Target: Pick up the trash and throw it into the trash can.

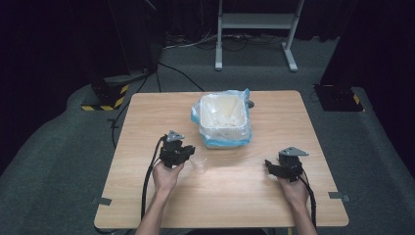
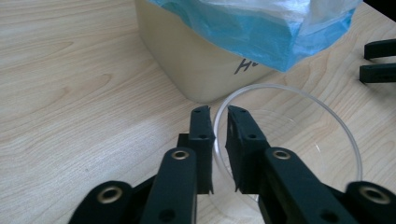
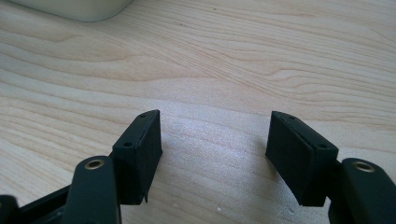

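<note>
Your left gripper (image 1: 188,151) sits near the middle of the table (image 1: 147,147), just in front of the bin, and it is clamped on the rim of a clear plastic cup (image 1: 199,165). In the left gripper view its gripper (image 2: 220,140) has one jaw outside the cup (image 2: 299,140) wall and one inside, pressed close with only the thin rim between them. The cup stands on the table at the near left corner of the bin — close to it, though from above you can barely make out its outline, so I cannot tell whether the two touch.

The bin (image 1: 222,122) is a cream-coloured square tub lined with a blue and clear plastic bag (image 1: 244,98) folded over its edge. In the left gripper view the bin (image 2: 196,70) carries some dark handwriting on its side, partly covered by the bag (image 2: 261,32).

Your right gripper (image 1: 268,165) rests low over the right part of the table, well apart from the cup and bin. In the right gripper view its gripper (image 3: 215,154) has the jaws spread wide over bare wood — nothing between them. Your left hand (image 1: 166,176) and right hand (image 1: 293,188) hold the two tools from the near edge.
</note>
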`<state>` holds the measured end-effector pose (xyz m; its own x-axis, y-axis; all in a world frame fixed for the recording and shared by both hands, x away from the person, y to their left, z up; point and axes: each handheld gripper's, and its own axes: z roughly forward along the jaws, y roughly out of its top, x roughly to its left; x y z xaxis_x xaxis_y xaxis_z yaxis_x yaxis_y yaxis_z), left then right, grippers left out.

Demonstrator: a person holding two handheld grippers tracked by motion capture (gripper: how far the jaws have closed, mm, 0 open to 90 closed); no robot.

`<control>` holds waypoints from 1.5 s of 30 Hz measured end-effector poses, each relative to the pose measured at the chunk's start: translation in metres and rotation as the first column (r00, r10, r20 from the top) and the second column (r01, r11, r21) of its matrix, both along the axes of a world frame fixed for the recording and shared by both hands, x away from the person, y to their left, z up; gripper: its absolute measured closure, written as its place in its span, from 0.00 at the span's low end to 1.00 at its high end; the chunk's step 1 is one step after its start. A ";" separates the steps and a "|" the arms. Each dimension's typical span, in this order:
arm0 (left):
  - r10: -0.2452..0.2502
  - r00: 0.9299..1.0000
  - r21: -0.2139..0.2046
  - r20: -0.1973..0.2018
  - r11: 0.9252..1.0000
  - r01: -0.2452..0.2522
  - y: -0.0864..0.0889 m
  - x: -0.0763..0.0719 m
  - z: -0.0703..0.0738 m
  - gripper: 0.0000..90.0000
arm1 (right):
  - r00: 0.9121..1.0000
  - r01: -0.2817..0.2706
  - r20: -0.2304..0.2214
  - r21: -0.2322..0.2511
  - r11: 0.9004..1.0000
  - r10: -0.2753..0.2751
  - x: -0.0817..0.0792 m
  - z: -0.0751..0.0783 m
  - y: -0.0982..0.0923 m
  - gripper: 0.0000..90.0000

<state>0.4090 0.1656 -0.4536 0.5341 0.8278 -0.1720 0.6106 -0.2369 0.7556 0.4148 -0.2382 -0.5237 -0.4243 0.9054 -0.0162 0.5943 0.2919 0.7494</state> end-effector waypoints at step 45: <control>0.000 0.996 -0.055 0.092 0.998 0.005 0.026 0.004 0.062 0.94 | 1.000 -0.001 0.001 0.001 1.000 0.001 0.000 0.000 0.000 0.39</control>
